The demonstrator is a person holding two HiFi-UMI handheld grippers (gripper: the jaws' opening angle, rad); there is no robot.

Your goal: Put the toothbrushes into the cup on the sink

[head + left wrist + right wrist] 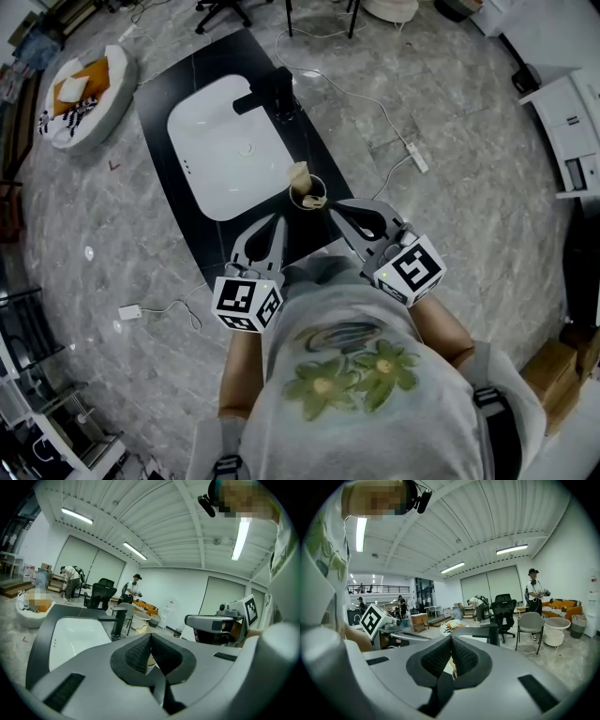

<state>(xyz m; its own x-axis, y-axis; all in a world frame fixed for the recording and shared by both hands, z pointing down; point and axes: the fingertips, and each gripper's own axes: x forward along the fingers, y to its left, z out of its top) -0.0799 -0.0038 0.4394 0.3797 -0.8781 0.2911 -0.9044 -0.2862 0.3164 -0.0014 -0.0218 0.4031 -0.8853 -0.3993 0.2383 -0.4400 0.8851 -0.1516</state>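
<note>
Free room above the basin; faucet and cup upright along its right side.

- Big open lab or workshop hall: ribbed ceiling and strip lights high above the left jaws.
- Beyond the right jaws: office chairs, orange sofa, people standing.
- Ahead of both jaws: sink on black slab on grey stone floor.

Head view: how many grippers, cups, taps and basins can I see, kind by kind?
Grippers: 2, the left gripper and the right gripper
Cup: 1
Tap: 1
Basin: 1
Total: 5
</note>
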